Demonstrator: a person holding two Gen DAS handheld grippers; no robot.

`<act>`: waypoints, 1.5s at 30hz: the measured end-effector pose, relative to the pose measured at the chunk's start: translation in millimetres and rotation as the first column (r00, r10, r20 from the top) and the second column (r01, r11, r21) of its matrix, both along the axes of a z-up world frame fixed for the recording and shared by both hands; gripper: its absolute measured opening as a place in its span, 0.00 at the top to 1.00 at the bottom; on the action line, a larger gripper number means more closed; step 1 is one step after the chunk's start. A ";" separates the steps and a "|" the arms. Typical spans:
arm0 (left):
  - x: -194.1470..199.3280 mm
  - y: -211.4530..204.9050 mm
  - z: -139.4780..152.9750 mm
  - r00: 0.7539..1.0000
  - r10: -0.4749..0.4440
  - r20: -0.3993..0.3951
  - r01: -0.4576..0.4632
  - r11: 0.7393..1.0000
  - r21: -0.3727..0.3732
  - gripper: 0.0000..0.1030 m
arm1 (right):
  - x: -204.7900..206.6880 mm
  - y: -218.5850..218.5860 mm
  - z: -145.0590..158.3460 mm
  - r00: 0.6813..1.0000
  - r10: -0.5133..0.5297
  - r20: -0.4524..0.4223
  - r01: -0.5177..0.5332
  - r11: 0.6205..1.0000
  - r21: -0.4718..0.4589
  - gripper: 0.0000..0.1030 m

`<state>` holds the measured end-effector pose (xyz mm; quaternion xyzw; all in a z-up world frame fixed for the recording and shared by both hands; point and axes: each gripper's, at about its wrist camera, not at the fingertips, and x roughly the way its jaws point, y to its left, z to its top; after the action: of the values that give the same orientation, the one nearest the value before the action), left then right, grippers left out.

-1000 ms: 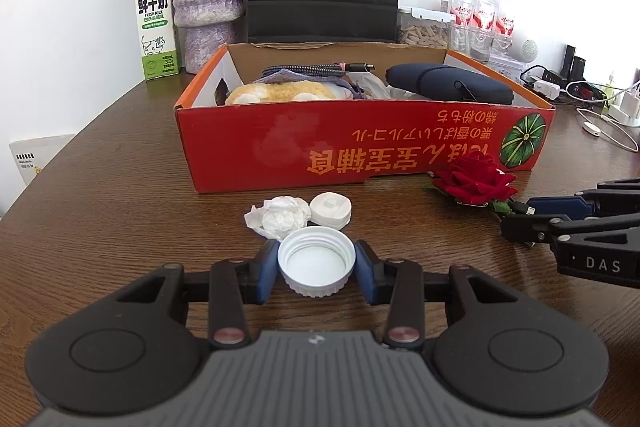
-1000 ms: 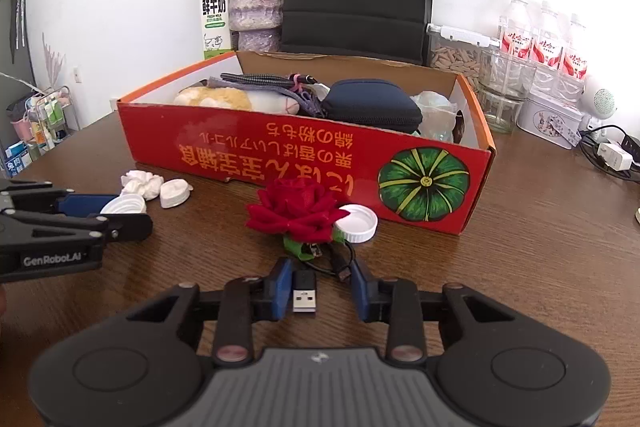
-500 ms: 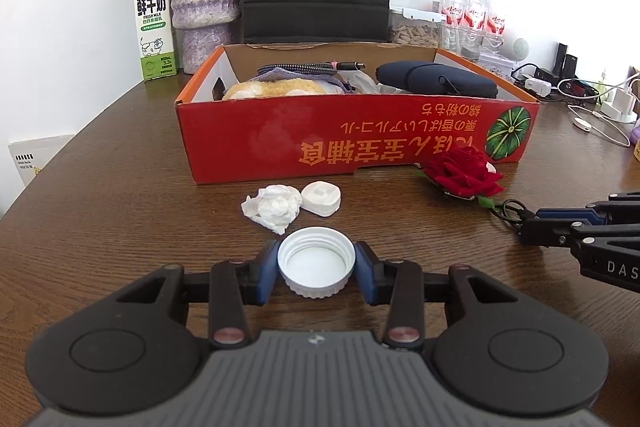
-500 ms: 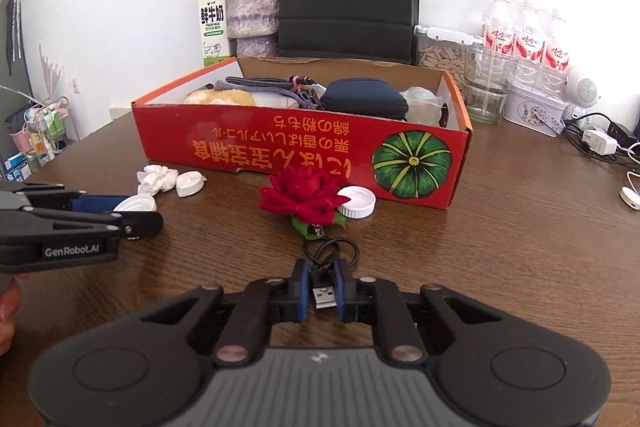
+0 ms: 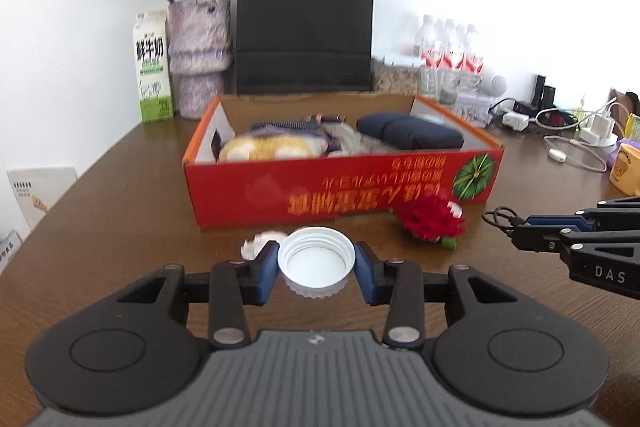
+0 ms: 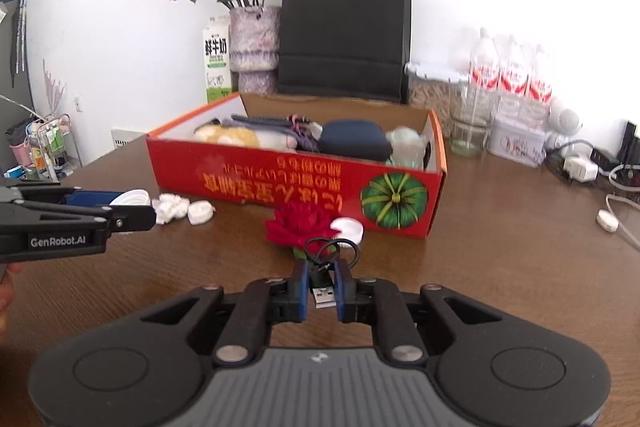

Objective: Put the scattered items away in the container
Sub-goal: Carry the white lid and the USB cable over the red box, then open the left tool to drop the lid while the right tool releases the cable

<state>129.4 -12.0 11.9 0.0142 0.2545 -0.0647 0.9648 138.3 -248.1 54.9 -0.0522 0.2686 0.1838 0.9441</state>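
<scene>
My left gripper (image 5: pixel 316 263) is shut on a white screw cap (image 5: pixel 316 261), held above the table in front of the red cardboard box (image 5: pixel 340 183). My right gripper (image 6: pixel 322 285) is shut on the plug of a short black USB cable (image 6: pixel 322 293), whose loop (image 6: pixel 330 249) sticks out ahead of the fingers. A red fabric rose (image 6: pixel 298 223) lies before the box, with another white cap (image 6: pixel 348 227) beside it. A crumpled white tissue (image 6: pixel 172 207) and a small white lid (image 6: pixel 200 213) lie at the box's left front. The box holds a plush toy, a dark pouch and cords.
Behind the box stand a milk carton (image 5: pixel 151 67), a vase of dried roses (image 5: pixel 200 55), a black paper bag (image 5: pixel 306 23) and water bottles (image 6: pixel 508 75). Chargers and white cables (image 5: pixel 576 143) lie at the far right. A glass jar (image 6: pixel 466 123) stands right of the box.
The right gripper closed on the USB plug and lifted it off the table. Both grippers rose and pulled back; the left one carried the white cap up with it.
</scene>
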 end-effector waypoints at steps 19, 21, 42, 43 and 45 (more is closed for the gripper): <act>75.6 -4.2 61.8 0.983 0.024 0.184 -0.017 0.999 -0.041 0.60 | 74.3 49.8 62.3 0.984 0.073 0.164 -0.078 0.997 0.025 0.88; 88.7 -2.8 60.1 0.983 0.032 0.182 -0.025 0.999 -0.041 0.60 | 87.8 54.5 61.7 0.985 0.070 0.159 -0.077 0.996 0.035 0.88; 163.8 14.0 14.4 0.991 0.107 0.079 -0.108 0.994 0.009 0.58 | 164.2 77.4 14.0 0.996 0.071 0.045 -0.073 0.996 0.047 0.86; 161.8 13.2 15.6 0.989 0.116 0.091 -0.118 0.993 0.014 0.53 | 163.1 76.1 14.3 0.997 0.064 0.050 -0.066 0.997 0.050 0.83; 156.4 13.5 18.4 0.982 0.141 0.124 -0.144 0.990 0.013 0.11 | 160.2 72.4 17.1 0.997 0.054 0.059 -0.058 0.997 0.059 0.53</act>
<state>285.8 1.5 30.3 0.0104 0.1960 0.0083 0.9805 298.5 -175.7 72.0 -0.0363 0.2342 0.2167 0.9470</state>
